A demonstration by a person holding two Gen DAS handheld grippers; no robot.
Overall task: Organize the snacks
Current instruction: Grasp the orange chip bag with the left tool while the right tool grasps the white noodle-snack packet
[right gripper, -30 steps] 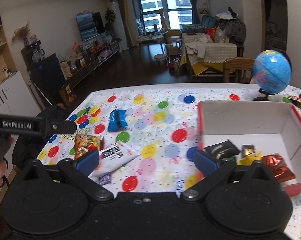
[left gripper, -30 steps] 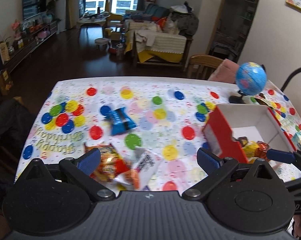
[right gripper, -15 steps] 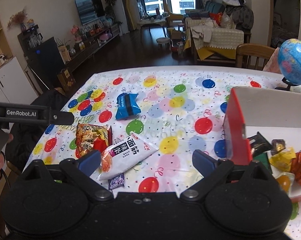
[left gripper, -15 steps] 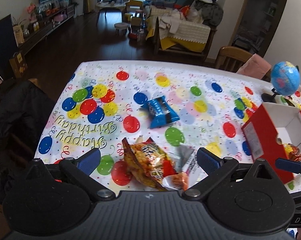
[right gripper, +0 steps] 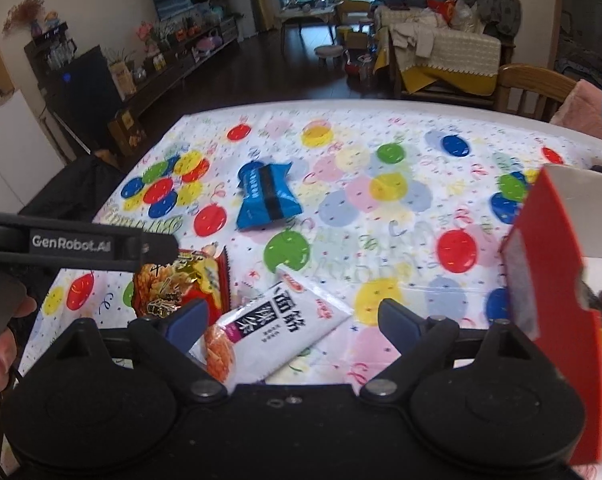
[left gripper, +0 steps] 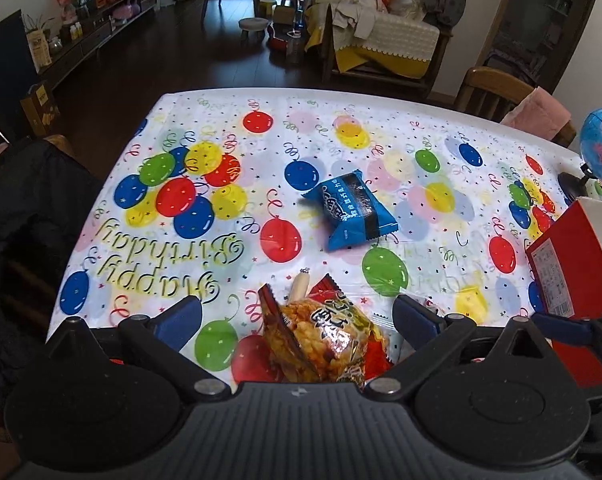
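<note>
My left gripper [left gripper: 297, 316] is open, its jaws straddling an orange-red snack bag [left gripper: 325, 340] at the table's near edge. My right gripper [right gripper: 293, 318] is open over a white snack packet [right gripper: 277, 324] that lies beside the same orange-red bag [right gripper: 181, 284]. A blue snack pack [left gripper: 351, 210] lies mid-table; it also shows in the right wrist view [right gripper: 267, 196]. The red box with white inside [right gripper: 549, 276] stands at the right and holds several wrapped sweets. The left gripper's finger [right gripper: 81, 244] crosses the right wrist view.
The table carries a balloon-print cloth [left gripper: 221, 248]. A blue globe [left gripper: 601, 144] stands at the far right by the red box [left gripper: 569, 264]. A wooden chair [left gripper: 497, 92] is behind the table, a dark jacket [left gripper: 25, 216] at its left side.
Both grippers have moved left and lower toward the snacks at the near edge. The orange-red bag now sits between the left jaws, and the white packet between the right jaws. The box has slid to the right of view.
</note>
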